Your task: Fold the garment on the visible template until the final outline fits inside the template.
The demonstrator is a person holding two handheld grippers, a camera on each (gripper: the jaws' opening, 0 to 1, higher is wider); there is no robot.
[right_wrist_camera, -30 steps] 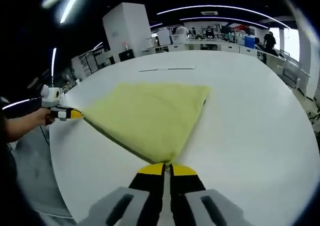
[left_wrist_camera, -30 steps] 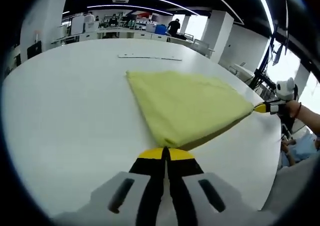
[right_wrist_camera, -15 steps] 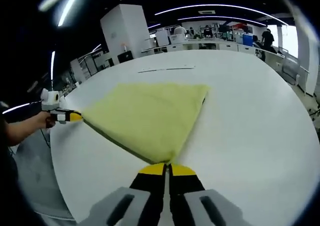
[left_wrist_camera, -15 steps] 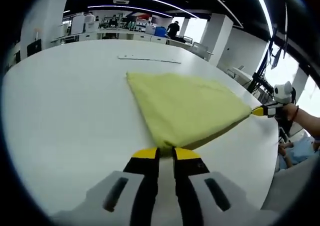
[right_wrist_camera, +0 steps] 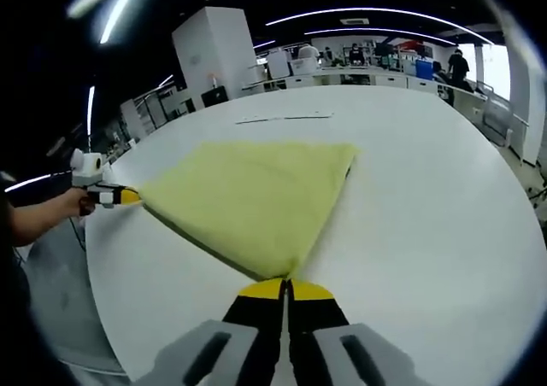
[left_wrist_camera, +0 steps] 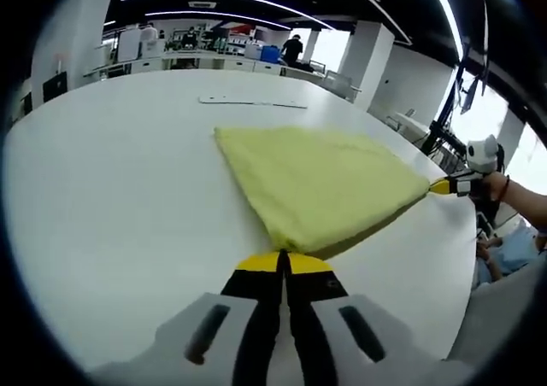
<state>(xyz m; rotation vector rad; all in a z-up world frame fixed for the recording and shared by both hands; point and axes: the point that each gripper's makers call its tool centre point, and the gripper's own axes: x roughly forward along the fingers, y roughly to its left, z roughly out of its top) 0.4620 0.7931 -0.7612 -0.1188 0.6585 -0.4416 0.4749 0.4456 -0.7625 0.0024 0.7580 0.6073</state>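
Note:
A yellow garment (left_wrist_camera: 320, 181) lies folded flat on the white table (left_wrist_camera: 111, 198), stretched between my two grippers. My left gripper (left_wrist_camera: 284, 261) sits at the garment's near corner in the left gripper view, jaws shut on that corner. My right gripper (right_wrist_camera: 285, 289) is shut on the opposite corner of the garment (right_wrist_camera: 256, 194). The right gripper (left_wrist_camera: 446, 184) also appears at the right of the left gripper view, held by a hand. The left gripper (right_wrist_camera: 126, 196) appears at the left of the right gripper view. A thin dark template line (left_wrist_camera: 252, 102) marks the table beyond the garment.
The table's edge (right_wrist_camera: 102, 258) runs close by both grippers. Bare white tabletop (right_wrist_camera: 427, 190) spreads around the garment. Desks, pillars and people stand far behind the table (left_wrist_camera: 214, 49). A person's forearm (right_wrist_camera: 38, 215) reaches in at the left.
The left jaws stood slightly apart half a second ago and are shut on the garment's corner again. The right gripper has stayed shut; the garment has barely moved.

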